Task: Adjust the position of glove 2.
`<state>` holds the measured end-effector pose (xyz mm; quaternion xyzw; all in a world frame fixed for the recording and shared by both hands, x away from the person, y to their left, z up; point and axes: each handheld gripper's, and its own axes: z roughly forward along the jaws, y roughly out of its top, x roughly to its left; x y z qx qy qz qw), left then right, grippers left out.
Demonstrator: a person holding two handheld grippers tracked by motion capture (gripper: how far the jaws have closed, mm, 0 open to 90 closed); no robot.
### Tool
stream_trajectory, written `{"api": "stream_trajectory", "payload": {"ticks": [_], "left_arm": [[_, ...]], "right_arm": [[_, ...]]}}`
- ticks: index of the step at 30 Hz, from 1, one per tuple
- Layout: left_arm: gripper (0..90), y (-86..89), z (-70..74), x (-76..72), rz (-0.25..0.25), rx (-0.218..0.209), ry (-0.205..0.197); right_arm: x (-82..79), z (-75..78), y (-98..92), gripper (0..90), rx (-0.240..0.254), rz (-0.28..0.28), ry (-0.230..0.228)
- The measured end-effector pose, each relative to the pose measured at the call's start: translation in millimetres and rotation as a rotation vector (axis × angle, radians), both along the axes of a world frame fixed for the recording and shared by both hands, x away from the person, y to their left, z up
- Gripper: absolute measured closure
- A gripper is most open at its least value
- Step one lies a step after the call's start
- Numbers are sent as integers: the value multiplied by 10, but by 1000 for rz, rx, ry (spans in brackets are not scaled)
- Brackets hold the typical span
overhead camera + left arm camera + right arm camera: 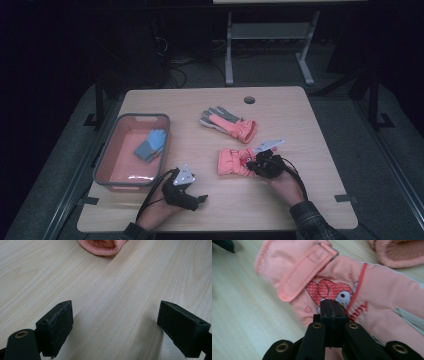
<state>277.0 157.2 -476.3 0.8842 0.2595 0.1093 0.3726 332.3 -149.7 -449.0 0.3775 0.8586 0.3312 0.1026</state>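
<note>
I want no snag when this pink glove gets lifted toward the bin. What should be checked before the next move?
1. Right gripper jaws shut on the near pink glove: ok.
2. How much fabric is pinched: cannot tell.
3. Left gripper jaws open with nothing between them: ok.
4. Grey bin has room beside the blue glove: ok.
5. Second pink glove lies apart from the near one: ok.
</note>
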Motion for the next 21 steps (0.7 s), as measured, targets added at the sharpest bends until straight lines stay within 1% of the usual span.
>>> {"api": "stream_trajectory", "payload": {"ticks": [2,3,4,5,7,8,9,10,11,13,16,17,19,21], "left_arm": [[125,0,0,0,0,-1,0],[125,0,0,0,0,1,0],[125,1,0,0,0,1,0],[125,0,0,0,0,0,1],[125,0,0,0,0,0,0],[125,0,0,0,0,0,0],[125,0,1,0,0,0,1],[125,0,1,0,0,1,1],[125,0,2,1,0,1,1],[125,-1,0,1,2,0,1],[125,1,1,4,0,3,-3],[125,4,3,5,-2,8,-4],[125,3,3,3,-1,7,-1],[125,2,1,3,0,6,-1]], "right_arm": [[8,7,-44,900,1,-23,5],[16,6,-68,900,-12,-33,0],[29,3,-110,900,-8,-43,8],[47,-4,-164,900,14,-53,23],[50,10,-209,900,41,-61,34],[47,36,-211,900,61,-60,23],[45,49,-208,900,75,-55,24],[39,86,-184,900,115,-40,25],[32,118,-145,900,132,-28,22],[28,167,-45,900,173,12,15],[85,224,141,900,189,39,14],[130,237,194,900,180,42,0],[248,257,281,900,181,33,1],[394,251,343,900,170,17,20]]}}
